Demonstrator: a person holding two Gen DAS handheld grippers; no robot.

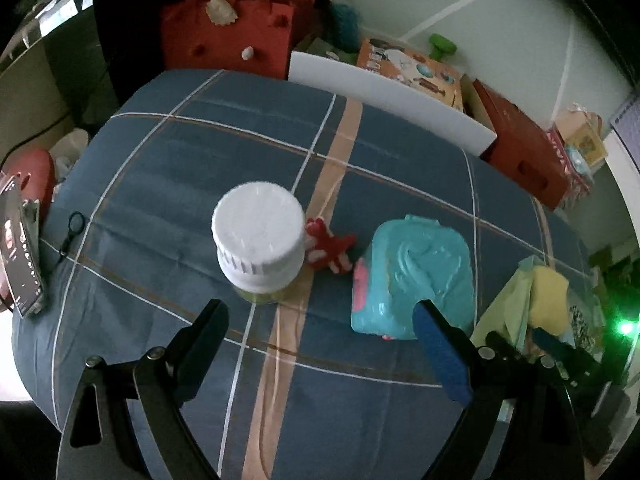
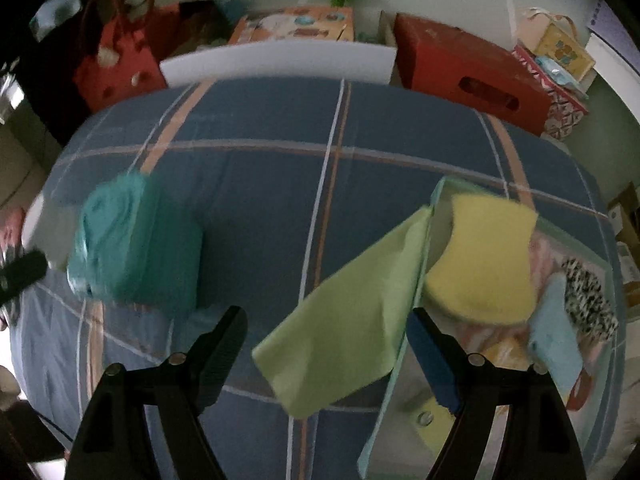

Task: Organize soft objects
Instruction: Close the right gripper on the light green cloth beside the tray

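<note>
Tongs, left point(image 1: 320, 344): jaws stood wide apart, nothing between them, held low over the near part of the desk point(image 1: 168, 168) and angled down at its blue plaid cloth. Bare cloth lay directly under and between the jaws. Just beyond the left jaw stood a jar with a white lid point(image 1: 258, 236), upright; a red-and-white soft toy point(image 1: 330, 246) lay touching its right side. A teal soft pack point(image 1: 416, 276) lay just beyond the right jaw, near the toy. Open cloth ran from the jar to the far edge, where a white board point(image 1: 384, 96) stood along the rim. A phone point(image 1: 18, 252) leaned at the left edge.

Tongs, right point(image 2: 326, 344): jaws likewise spread wide and gripped nothing, tilted down over the near right part of the desk. A light green cloth point(image 2: 348, 312) lay between the jaws, draped over the left wall of a clear tray point(image 2: 436, 196). In the tray: a yellow sponge point(image 2: 484, 256), a pale blue cloth point(image 2: 556, 340) and a leopard-print item point(image 2: 588, 300). The teal soft pack point(image 2: 136, 244) lay well apart to the left, blurred. A wide strip of bare cloth separated pack and tray. A red box point(image 2: 472, 68) stood past the far edge.
</note>
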